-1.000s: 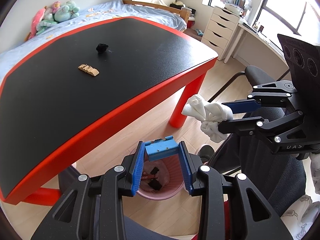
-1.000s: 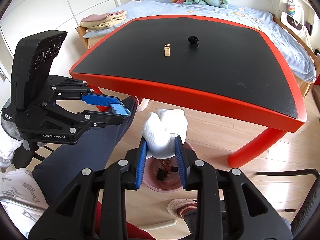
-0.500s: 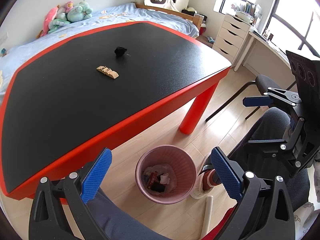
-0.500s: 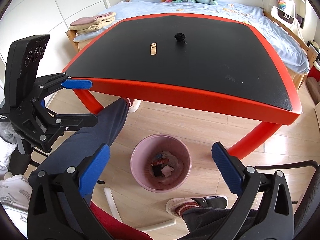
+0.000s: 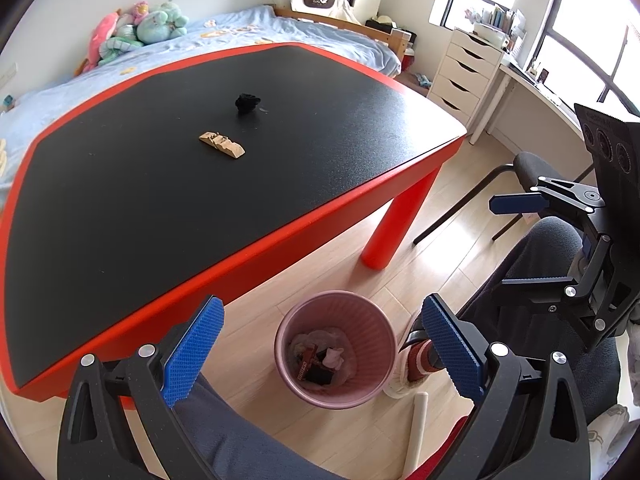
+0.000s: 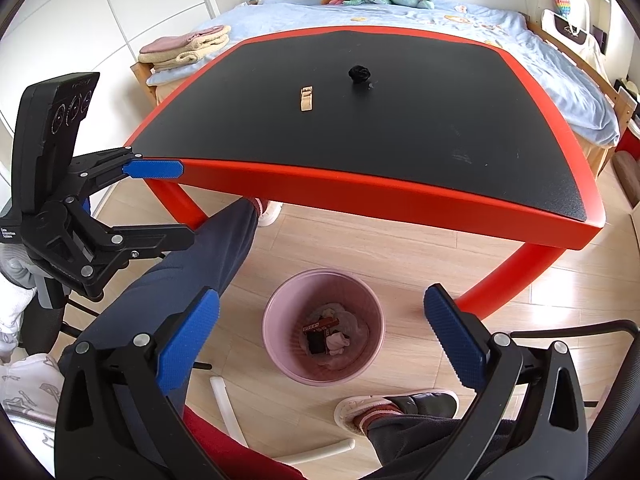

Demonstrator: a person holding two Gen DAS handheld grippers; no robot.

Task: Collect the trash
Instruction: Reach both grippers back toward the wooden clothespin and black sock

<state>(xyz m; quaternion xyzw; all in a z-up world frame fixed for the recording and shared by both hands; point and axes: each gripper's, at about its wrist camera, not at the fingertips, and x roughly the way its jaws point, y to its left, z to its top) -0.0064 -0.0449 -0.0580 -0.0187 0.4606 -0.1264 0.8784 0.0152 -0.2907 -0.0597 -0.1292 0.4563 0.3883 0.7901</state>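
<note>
We hold the left gripper (image 5: 320, 350) with its blue fingers (image 5: 192, 354) spread wide and nothing between them, above the pink bin (image 5: 336, 350) on the wooden floor. Our right gripper (image 6: 320, 338) is likewise splayed apart and empty over the same bin (image 6: 323, 326), which stands upright just in front of the red table leg (image 6: 516, 276). Inside it lie a dark wrapper (image 6: 320, 326) and crumpled white scraps (image 6: 338, 340). On the black tabletop (image 6: 400, 120), well apart from us, rests a tan wooden piece (image 6: 306, 99); in the right wrist view its long axis runs away from us, toward the bed (image 6: 400, 16). Near it on the right sits a small black crumpled lump (image 6: 358, 74).
</note>
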